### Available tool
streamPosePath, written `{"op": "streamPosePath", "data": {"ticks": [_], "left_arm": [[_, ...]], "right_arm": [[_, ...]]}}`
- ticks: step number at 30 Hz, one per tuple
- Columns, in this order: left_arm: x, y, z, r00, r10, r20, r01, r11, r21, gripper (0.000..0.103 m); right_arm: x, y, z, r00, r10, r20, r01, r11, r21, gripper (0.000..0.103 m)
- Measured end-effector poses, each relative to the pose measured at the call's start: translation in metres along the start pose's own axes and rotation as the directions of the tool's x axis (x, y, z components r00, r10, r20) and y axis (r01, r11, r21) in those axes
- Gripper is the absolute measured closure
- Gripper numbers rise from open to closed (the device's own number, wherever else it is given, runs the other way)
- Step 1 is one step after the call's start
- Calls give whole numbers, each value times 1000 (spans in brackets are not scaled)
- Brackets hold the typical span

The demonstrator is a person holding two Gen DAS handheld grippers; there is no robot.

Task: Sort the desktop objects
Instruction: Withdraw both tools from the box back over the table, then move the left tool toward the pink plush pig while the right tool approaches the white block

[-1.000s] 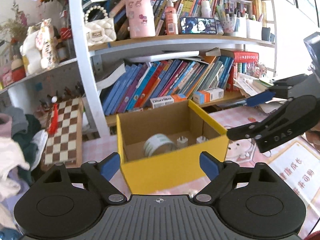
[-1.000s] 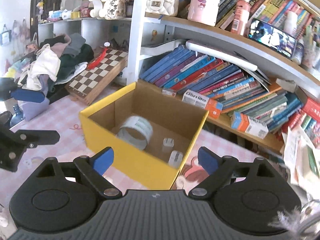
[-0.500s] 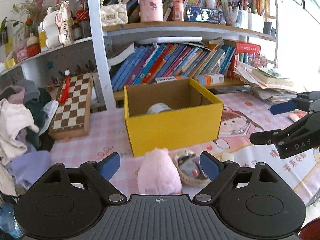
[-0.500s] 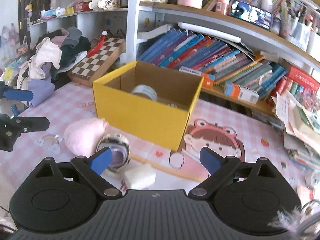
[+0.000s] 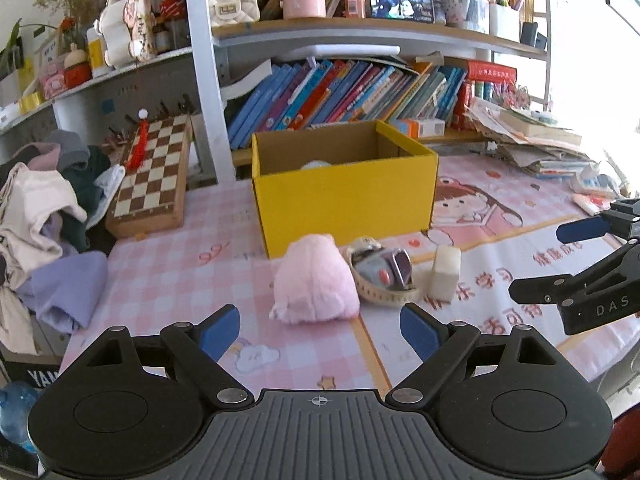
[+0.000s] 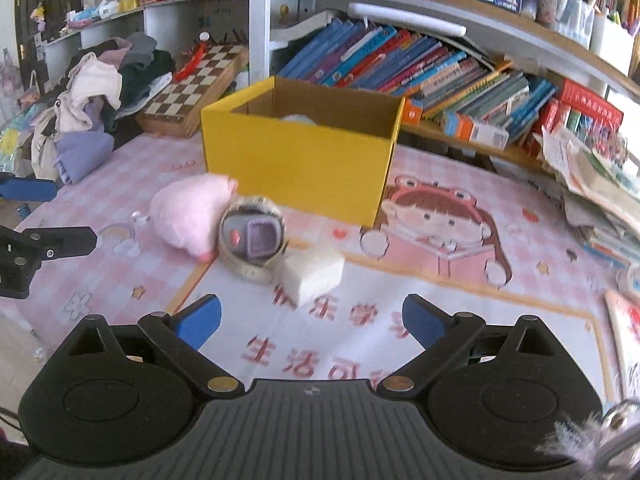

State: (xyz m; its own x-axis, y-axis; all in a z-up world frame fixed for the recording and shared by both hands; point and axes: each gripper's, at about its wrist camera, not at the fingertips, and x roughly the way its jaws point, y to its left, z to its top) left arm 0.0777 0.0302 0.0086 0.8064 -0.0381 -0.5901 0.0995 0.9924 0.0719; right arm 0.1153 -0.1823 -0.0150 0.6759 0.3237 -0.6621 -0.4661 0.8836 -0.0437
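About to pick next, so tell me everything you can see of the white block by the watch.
The white block is a small, chunky, matte cuboid, off-white and plain, perhaps an eraser or foam. It sits on the pink checked mat in front of the yellow box, beside the watch and apparently touching its strap. Neither gripper touches it.

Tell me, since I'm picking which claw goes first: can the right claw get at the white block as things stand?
Probably yes. The right claw is open and empty, and the white block lies just ahead of it on bare mat. Only the watch touches the block's left side.
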Motion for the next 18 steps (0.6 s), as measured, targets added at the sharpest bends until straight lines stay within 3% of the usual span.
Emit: {"op": "streamPosePath", "data": {"ticks": [18], "left_arm": [[1, -13, -25, 996, -37, -77, 40, 998, 39, 13]], "right_arm": [[5, 47, -24, 995, 39, -92, -49, 993, -108, 4]]}}
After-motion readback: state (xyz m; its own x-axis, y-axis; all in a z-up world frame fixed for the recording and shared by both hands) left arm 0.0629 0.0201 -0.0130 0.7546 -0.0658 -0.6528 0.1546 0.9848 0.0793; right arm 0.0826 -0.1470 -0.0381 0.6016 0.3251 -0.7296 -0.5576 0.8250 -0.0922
